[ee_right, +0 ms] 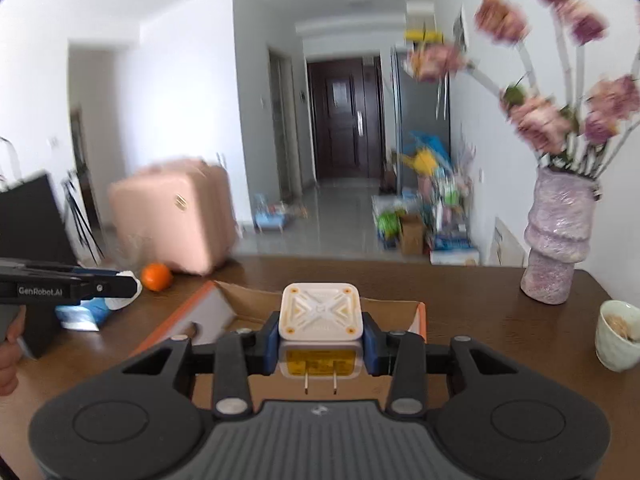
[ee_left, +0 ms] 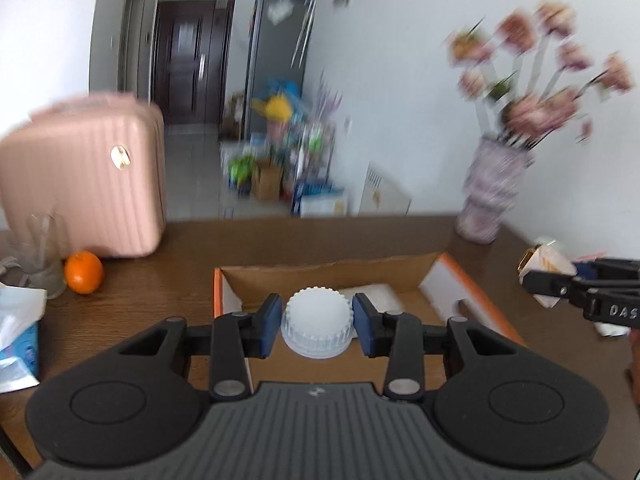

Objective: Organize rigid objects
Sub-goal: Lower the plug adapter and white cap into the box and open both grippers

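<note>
**Both grippers loaded above the open cardboard box**

The left gripper (ee_left: 318, 326) has its jaws closed on a white ribbed cap (ee_left: 318, 322), the blue pads pressing on its two sides. The cap hangs over the near part of an open cardboard box (ee_left: 332, 270) with orange-edged flaps, which stands on the brown wooden desk (ee_left: 160, 292). A flat white packet (ee_left: 374, 294) lies on the box floor, beyond the cap.

The right gripper (ee_right: 319, 334) grips a white square plug adapter (ee_right: 320, 312) between its jaws; the patterned face is turned up and away, the yellow label and two metal prongs point back toward the camera. It hangs over the near edge of the same box (ee_right: 224, 308).

On the desk to the left of the box sit an orange (ee_left: 84, 272), a clear glass (ee_left: 38, 256) and a blue tissue pack (ee_left: 18, 344), with a pink suitcase (ee_left: 84, 176) behind them. To the right stand a mottled pink vase (ee_right: 558, 240) of blurred pink flowers and a pale green cup (ee_right: 618, 334) near the desk's right edge. The background is smeared by motion blur.
</note>
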The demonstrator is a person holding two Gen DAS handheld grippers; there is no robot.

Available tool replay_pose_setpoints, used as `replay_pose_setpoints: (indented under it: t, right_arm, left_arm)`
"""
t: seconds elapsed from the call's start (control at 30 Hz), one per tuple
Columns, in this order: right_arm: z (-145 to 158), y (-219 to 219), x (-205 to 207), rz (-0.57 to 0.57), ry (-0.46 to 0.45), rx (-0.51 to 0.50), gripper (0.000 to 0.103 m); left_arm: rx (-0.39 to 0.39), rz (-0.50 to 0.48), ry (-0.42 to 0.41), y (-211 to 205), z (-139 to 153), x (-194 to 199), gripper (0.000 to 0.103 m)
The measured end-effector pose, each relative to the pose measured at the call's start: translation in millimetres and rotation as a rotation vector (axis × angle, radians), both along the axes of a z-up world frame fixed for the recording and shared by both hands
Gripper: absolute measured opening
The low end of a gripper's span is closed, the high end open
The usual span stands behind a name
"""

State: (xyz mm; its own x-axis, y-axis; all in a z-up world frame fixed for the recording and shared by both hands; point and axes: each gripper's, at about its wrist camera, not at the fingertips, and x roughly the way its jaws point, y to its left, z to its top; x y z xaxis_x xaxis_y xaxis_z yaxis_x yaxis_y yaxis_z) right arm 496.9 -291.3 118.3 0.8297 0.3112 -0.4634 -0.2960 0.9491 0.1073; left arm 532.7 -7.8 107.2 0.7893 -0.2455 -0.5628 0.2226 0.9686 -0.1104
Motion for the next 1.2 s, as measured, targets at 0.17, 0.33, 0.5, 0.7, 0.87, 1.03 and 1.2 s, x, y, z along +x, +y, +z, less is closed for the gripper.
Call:
replay_pose_setpoints:
  t: [0.17, 0.33, 0.5, 0.7, 0.87, 1.03, 1.2]
  right_arm:
    - [-29.8, 10.2, 93.0, -0.021, 0.192, -0.034, 0.038]
    - [-67.5, 24.1, 153.5, -0.063, 0.293, -0.132, 0.038]
    - [-97.4, 45.1, 176.4, -0.077, 0.305, -0.254, 0.038]
    - [-99.9, 51.8, 179.8, -0.087, 0.281, -0.283, 0.036]
    - [-77.6, 49.3, 165.1, -0.088, 0.258, -0.265, 0.036]
    - [-37.9, 43.7, 134.2, -0.084, 0.222, -0.257, 0.041]
    - [2.3, 38.7, 89.0, -0.047, 0.181, -0.254, 0.050]
  left_arm:
    - [0.052, 0.063, 0.139, -4.4, -41.2, 78.9, 0.039]
    - [0.103, 0.054, 0.200, -7.9, -69.4, 118.6, 0.039]
    - [0.153, 0.035, 0.230, -11.4, -89.2, 129.3, 0.040]
    - [0.124, 0.052, 0.231, -5.1, -84.6, 127.7, 0.053]
    - [0.089, 0.082, 0.227, 7.6, -61.5, 112.6, 0.054]
    - [0.068, 0.087, 0.186, 20.9, -17.8, 74.3, 0.074]
    - [0.085, 0.084, 0.114, 27.1, 24.7, 20.8, 0.084]
